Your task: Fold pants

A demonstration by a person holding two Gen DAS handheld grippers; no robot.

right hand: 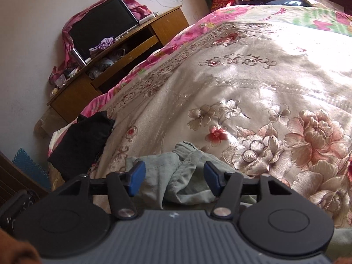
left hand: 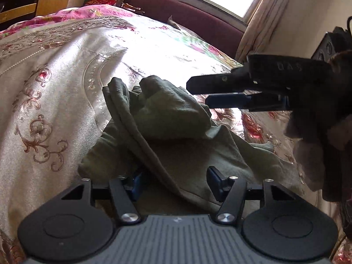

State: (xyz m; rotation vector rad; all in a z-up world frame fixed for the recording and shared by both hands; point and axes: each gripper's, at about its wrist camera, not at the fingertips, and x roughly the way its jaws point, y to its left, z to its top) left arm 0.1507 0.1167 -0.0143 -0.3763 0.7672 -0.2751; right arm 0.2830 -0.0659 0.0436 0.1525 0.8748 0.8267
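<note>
Your left gripper (left hand: 173, 181) tips down with its fingers (left hand: 214, 176) apart. Your right gripper (right hand: 175, 179) tips down too, fingers (right hand: 211, 176) wide apart.

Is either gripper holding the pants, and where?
Right gripper holds nothing, jaws open. Left gripper straddles a fold of the green pants; a grip cannot be told.

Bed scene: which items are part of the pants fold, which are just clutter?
Job:
- green pants, crumpled on the bedspread
- left gripper, straddling the pants
- right gripper, open over them

Lying about:
- black garment
- wooden desk
- monitor
</note>
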